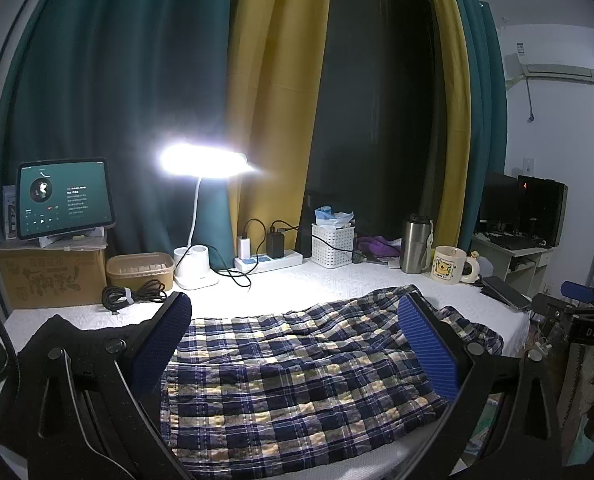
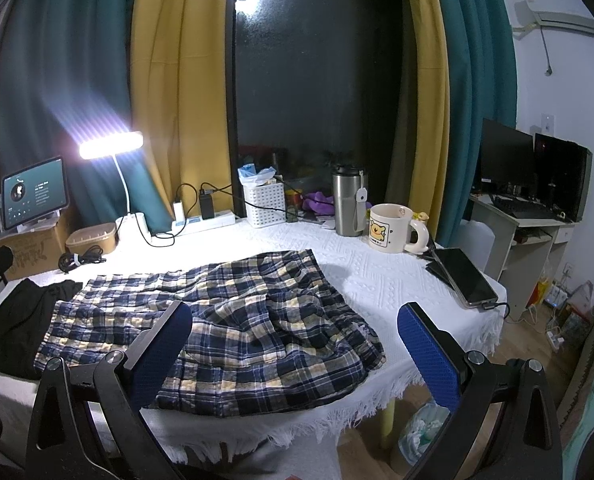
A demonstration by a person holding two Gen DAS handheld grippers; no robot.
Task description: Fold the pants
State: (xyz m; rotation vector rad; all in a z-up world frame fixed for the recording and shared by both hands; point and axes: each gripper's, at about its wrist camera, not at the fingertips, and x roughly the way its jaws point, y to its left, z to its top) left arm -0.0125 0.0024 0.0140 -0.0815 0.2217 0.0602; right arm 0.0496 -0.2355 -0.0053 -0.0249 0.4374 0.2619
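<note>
Plaid pants (image 1: pixel 297 368) in navy, white and yellow lie rumpled across the white tablecloth (image 1: pixel 329 280). My left gripper (image 1: pixel 297 332) hovers over them near the front edge, open, its blue pads wide apart with only cloth below. In the right wrist view the same pants (image 2: pixel 233 320) spread from centre to left. My right gripper (image 2: pixel 297 340) is open above their right end, empty. The right gripper's body (image 1: pixel 577 320) shows at the right edge of the left wrist view.
A black garment (image 2: pixel 17 320) lies left of the pants. Along the back stand a tablet (image 1: pixel 63 198) on a box, a lit lamp (image 1: pixel 205 164), a power strip (image 1: pixel 269 260), a white basket (image 1: pixel 333 244), a steel tumbler (image 2: pixel 349 200) and a mug (image 2: pixel 393 228). A phone (image 2: pixel 463 276) rests at the table's right edge.
</note>
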